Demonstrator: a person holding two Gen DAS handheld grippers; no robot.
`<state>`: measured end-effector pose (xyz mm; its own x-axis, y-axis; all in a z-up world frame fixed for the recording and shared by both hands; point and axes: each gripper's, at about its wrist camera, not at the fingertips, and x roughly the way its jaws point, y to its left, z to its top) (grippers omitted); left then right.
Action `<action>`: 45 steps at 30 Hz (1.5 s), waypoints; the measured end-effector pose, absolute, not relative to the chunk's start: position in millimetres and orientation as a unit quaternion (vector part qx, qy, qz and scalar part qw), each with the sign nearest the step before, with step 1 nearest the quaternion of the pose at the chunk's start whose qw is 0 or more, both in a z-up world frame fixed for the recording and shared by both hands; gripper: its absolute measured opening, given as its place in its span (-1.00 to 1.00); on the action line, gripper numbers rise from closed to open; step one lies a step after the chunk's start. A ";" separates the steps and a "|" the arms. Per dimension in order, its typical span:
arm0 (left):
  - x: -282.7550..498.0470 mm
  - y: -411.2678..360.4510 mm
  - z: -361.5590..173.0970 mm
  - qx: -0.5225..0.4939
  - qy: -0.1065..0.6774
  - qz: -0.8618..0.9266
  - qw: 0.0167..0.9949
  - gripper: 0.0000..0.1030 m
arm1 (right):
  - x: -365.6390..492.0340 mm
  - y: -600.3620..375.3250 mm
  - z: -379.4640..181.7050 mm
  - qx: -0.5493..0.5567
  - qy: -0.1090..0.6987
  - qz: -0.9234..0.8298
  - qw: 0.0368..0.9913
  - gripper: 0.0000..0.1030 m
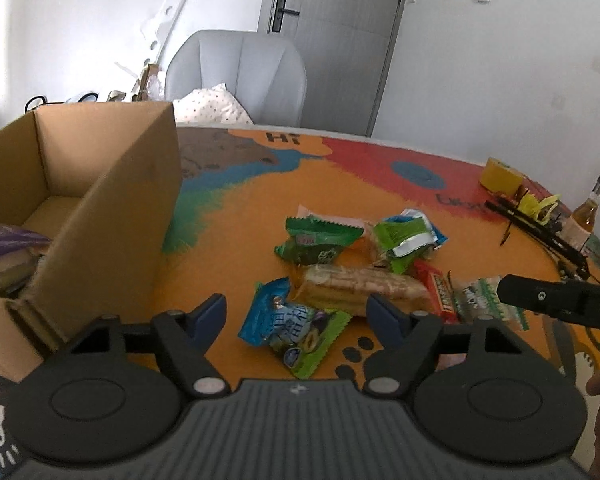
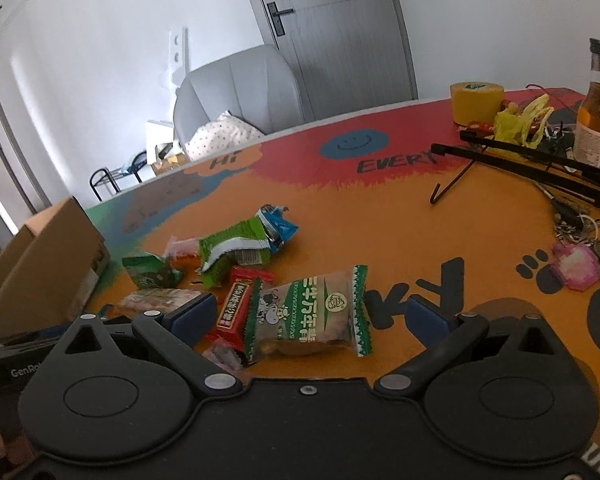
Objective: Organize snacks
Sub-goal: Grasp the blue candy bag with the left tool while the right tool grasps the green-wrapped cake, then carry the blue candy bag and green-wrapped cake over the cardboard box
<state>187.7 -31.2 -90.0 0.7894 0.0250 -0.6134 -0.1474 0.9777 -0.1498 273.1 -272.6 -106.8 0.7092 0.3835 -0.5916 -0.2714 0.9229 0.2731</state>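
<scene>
1. One cardboard box (image 1: 100, 216), to the left of the left tongs (image 1: 296, 316), with at least one purple packet (image 1: 8, 240) inside.
2. About eight snack packets loose on the worktop (image 2: 400, 232); a few overlap, so the count is rough.
3. Of these, one blue-and-green packet (image 1: 292, 332) lies between the left tongs' fingers, and one green-edged packet (image 2: 312, 312) between the right tongs (image 2: 308, 316).
4. One bottle (image 2: 596, 108), far right of the right tongs.
5. One yellow tape roll (image 2: 476, 100) beside it.
6. One bunch of keys (image 2: 576, 240).
</scene>
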 end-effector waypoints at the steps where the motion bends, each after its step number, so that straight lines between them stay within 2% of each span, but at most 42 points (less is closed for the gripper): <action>1: 189.5 -31.5 -91.9 -0.094 0.323 0.046 0.941 0.50 | 274.5 -271.2 -108.6 0.080 0.339 0.177 0.921 0.97; 7: 196.5 -30.6 -101.9 -0.093 0.334 0.042 0.937 0.48 | 284.0 -265.3 -117.4 0.067 0.348 0.168 0.920 0.87; 13: 198.9 -29.8 -106.0 -0.086 0.331 0.045 0.939 0.28 | 288.0 -256.1 -121.8 0.037 0.348 0.160 0.923 0.78; 15: 198.8 -30.1 -106.2 -0.083 0.330 0.046 0.939 0.09 | 286.6 -250.3 -122.4 0.016 0.345 0.161 0.925 0.66; 17: 198.2 -30.9 -106.8 -0.080 0.328 0.047 0.940 -0.18 | 283.9 -245.3 -122.3 -0.002 0.339 0.162 0.927 0.36; 18: 198.0 -31.0 -107.0 -0.080 0.327 0.046 0.940 -0.26 | 283.1 -243.7 -121.3 -0.005 0.338 0.168 0.926 0.26; 20: 198.2 -29.5 -105.9 -0.085 0.330 0.042 0.939 -0.46 | 282.0 -242.8 -118.2 0.001 0.339 0.174 0.925 -0.05; 27: 187.1 -29.3 -95.3 -0.097 0.327 0.033 0.939 -0.49 | 267.2 -247.1 -105.7 0.014 0.322 0.174 0.931 -0.08; 45: 142.3 -26.3 -45.4 -0.098 0.261 0.023 0.960 -0.48 | 224.9 -236.1 -59.0 0.028 0.267 0.199 0.943 -0.08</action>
<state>142.3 -26.3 -45.4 0.8630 -0.0063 -0.5051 -0.0959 0.9797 -0.1761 224.9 -236.1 -59.0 0.7784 0.3890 -0.4927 -0.3596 0.9196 0.1580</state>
